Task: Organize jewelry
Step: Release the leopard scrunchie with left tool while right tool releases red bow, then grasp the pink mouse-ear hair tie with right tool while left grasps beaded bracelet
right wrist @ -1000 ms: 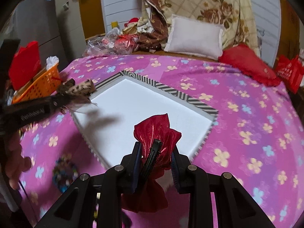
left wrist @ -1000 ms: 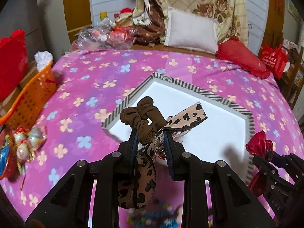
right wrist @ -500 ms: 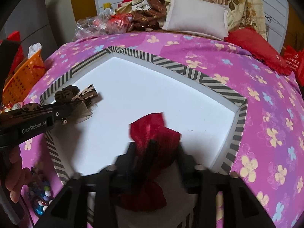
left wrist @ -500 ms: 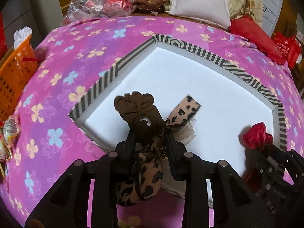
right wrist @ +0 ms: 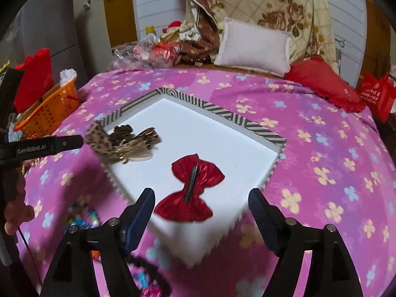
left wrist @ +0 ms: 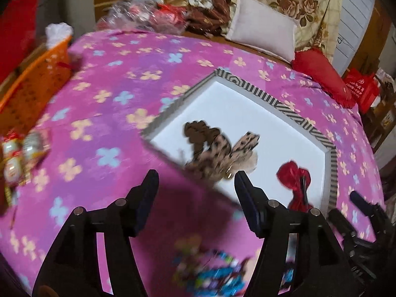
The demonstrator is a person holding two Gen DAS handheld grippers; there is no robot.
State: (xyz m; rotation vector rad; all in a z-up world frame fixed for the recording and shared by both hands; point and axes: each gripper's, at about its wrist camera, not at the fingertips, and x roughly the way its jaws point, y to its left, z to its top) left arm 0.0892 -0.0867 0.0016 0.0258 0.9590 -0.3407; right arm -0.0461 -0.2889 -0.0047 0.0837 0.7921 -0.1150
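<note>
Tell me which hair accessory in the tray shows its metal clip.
The red bow: its dark clip runs down its middle; the leopard-print scrunchie bow shows none.

leopard scrunchie [left wrist: 217, 151] released, red bow [right wrist: 191, 188] dropped (jaws opened)

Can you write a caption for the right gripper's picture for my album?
A shiny red bow and a leopard-print scrunchie lie on a white tray.
</note>
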